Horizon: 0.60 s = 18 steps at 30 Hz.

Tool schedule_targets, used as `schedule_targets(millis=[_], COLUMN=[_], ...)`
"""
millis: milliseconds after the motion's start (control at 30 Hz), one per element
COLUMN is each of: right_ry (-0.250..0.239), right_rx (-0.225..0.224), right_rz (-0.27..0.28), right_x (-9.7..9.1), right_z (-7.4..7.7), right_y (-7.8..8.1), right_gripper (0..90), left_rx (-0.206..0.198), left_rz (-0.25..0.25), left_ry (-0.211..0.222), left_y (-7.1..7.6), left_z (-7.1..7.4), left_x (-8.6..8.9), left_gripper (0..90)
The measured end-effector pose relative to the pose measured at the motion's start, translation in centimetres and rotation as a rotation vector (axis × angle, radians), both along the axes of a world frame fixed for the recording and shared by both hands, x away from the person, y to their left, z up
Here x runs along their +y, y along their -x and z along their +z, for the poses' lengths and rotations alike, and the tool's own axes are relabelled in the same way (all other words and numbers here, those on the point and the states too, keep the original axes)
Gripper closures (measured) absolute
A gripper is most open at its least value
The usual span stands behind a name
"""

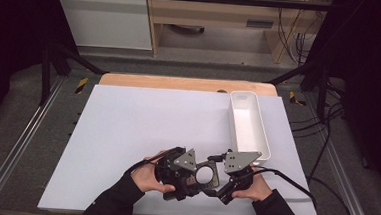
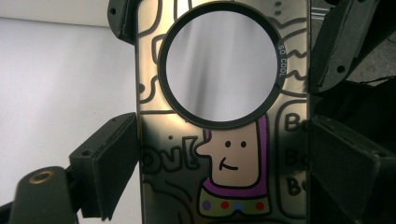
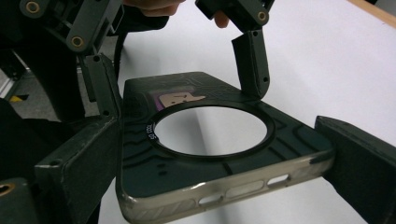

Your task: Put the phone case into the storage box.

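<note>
Two handheld grippers, matte black: the left gripper (image 1: 201, 181) and right gripper (image 1: 214, 165) each carry a grey three-cornered plate dotted with small holes. Blocky black jaws show round screw heads, with brass-coloured threaded inserts on the bodies. A black cable (image 1: 318, 203) trails from the right unit across the table. The person wears dark long sleeves (image 1: 115, 203) reaching the wrists.
</note>
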State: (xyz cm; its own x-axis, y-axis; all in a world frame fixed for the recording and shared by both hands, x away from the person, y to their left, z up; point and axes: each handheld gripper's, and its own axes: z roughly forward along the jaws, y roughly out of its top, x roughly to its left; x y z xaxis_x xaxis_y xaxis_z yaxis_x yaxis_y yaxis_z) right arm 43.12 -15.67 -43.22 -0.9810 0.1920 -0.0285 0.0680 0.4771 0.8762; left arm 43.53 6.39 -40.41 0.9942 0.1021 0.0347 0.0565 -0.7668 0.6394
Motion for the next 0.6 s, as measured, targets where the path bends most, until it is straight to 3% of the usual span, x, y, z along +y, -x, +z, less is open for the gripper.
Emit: schedule_targets(millis=[600], right_ry=[-0.002], right_rx=[0.038], right_rz=[0.051], right_x=[-0.09], right_z=[-0.08], right_y=[-0.13], right_gripper=[8.5], left_rx=[0.000], left_rz=[-0.039], left_ry=[-0.018], left_y=[0.07], left_z=[-0.30], left_x=[0.14], left_gripper=[11.7])
